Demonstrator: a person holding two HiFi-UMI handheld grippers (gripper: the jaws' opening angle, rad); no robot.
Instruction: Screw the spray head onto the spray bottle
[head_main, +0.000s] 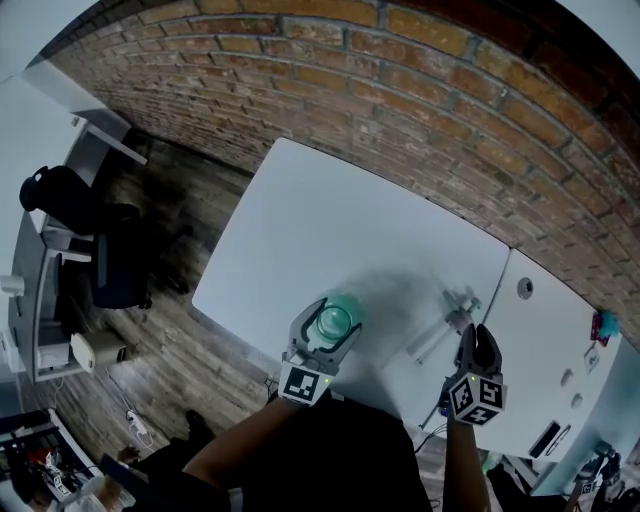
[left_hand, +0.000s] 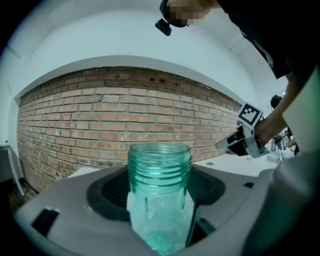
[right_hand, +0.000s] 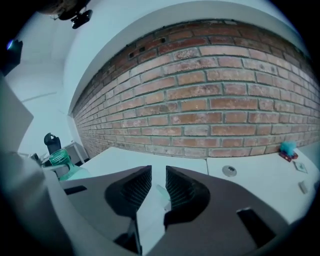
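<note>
1. Since the clear-and-white plastic spray head (head_main: 457, 314) lies on its side on the white tabletop (head_main: 330, 230) and has not yet been picked up, the step in hand looks to be grasping it.
2. The grip would be best taken on the stout body or collar, not on the thin dip tube that trails toward the table's near edge. That leaves the tube hanging free to be fed into the bottle's mouth.
3. The right gripper (head_main: 478, 340) has its jaws only a narrow gap apart, with nothing pressed between the pads. A pale sliver shows through the gap, probably part of the spray head. The gap looks too tight for the body, so I judge it must widen first.
4. The right gripper points forward and downward, with its tips near the spray head but just short of it.
5. The left gripper (head_main: 322, 345) is roughly level and clamped on the translucent teal plastic bottle (left_hand: 160, 192) below its threaded neck. The bottle stands upright with its mouth open, well to the left of the spray head. I cannot tell whether its base rests on the table.
</note>
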